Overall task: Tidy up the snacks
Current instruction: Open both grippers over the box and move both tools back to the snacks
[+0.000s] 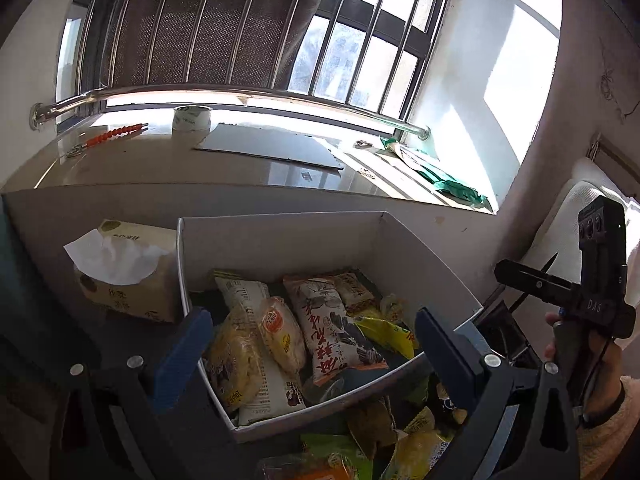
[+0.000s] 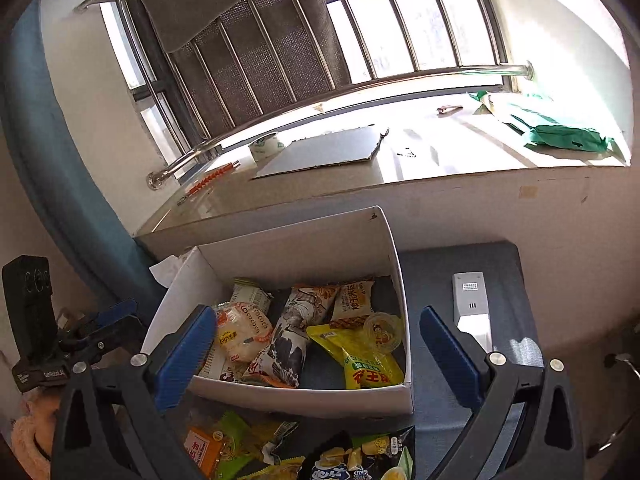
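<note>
A barred window and a sunlit pale stone windowsill form the background; a dark blue worktop lies below. The open white cardboard box sits just ahead of both pairs of fingers, holding assorted snack packets, among them a yellow-green pouch and a white packet with red lettering. More loose snack packets lie nearer than the box, between the fingers. The left gripper and the right gripper both stand spread wide, holding nothing. A beige tissue pack lies beyond the left finger; a white remote control lies beyond the right finger.
</note>
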Available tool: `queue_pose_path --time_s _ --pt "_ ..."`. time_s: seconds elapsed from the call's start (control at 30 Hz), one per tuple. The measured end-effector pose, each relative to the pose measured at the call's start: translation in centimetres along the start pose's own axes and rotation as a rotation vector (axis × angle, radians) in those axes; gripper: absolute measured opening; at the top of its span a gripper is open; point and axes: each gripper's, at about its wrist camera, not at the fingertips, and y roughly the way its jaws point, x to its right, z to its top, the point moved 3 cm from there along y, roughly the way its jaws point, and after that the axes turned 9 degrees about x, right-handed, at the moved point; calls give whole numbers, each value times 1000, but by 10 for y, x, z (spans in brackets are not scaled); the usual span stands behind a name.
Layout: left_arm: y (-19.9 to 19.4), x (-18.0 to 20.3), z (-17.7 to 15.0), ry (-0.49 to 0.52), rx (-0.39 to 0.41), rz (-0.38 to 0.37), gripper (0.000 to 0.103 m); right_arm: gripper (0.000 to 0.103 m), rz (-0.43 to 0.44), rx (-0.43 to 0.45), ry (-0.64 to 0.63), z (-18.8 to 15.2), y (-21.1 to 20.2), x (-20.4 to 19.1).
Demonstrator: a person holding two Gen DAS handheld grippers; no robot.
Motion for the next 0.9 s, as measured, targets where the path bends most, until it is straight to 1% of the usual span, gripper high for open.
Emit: queue_pose_path --time_s 0.07,0.13,0.17,0.27,0.3,0.37,0.47,0.6,0.67,0.73,0.8,0.9 --pt "-18 8 -2 42 27 7 103 103 17 17 -9 -6 -16 -4" --pt "-35 17 -7 66 53 -17 103 103 46 44 -8 -15 -36 -8" --pt "-46 21 -11 72 66 -23 103 103 56 55 -5 -22 -48 -10" --pt "-78 31 -21 92 142 -36 103 103 79 67 3 -44 -77 -12" --pt "-87 33 -26 94 148 -35 103 103 84 68 4 -53 -87 -12" --pt "-100 37 -38 84 138 -49 103 103 68 77 13 -70 -104 -8" --pt "-116 40 -60 44 122 -78 103 103 65 88 51 -99 -127 -1" --pt "-129 44 -94 39 92 -51 103 103 27 91 107 -140 -153 11" --pt "-132 45 -111 25 73 -46 103 103 26 83 144 -159 -160 15" --pt "-136 47 -128 5 64 -45 103 103 21 52 154 -174 -162 19" --pt "-142 48 -147 -10 69 -38 103 103 -1 32 163 -186 -164 22" --pt "-151 50 -172 -21 75 -10 103 103 35 2 196 -199 -161 25"
